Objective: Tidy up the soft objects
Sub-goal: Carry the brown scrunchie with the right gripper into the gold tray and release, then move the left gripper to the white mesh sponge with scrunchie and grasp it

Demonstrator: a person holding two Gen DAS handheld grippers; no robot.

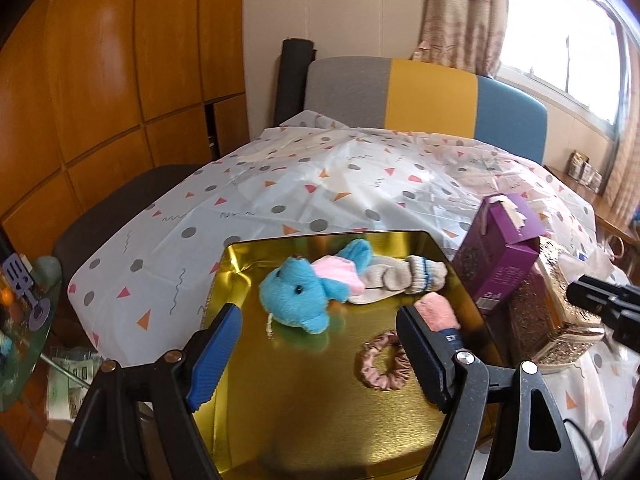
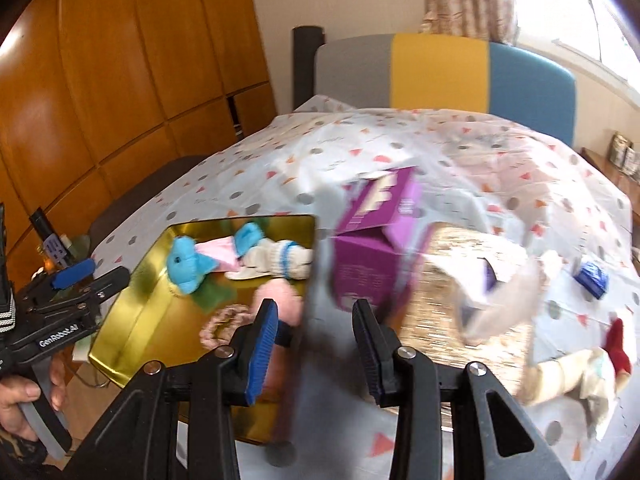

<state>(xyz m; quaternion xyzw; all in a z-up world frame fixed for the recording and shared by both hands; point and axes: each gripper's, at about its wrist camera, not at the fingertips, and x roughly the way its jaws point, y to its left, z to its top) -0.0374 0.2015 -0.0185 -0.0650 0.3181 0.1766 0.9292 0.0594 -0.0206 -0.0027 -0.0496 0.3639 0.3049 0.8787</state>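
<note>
Left gripper (image 1: 320,344): spread, empty, above gold tin (image 1: 240,264). Right gripper (image 2: 314,352): spread, empty, beside tin. Plush doll (image 2: 580,372) lies right of tin. Risk: blurred swing toppling purple box (image 2: 376,248).

The gold tray (image 1: 240,264) shines mirror-yellow. In it, at twelve o'clock, the plush toy (image 1: 296,290) is sky blue with a pale pink top; at one o'clock of it the sock (image 1: 404,276) is cream with a blue band. The scrunchie (image 1: 380,366) at five o'clock is dusty pink, glossy. Beneath all lies the tablecloth (image 1: 248,196) — white, strewn with grey dots, pink and orange triangles, thin grey squiggles. At three o'clock the carton (image 1: 500,256) is deep purple. The headboard (image 1: 432,96) runs grey, mustard yellow, then blue — the cabinet (image 1: 120,80) is orange-brown wood. Gripper pads (image 1: 212,356) are blue on black.
</note>
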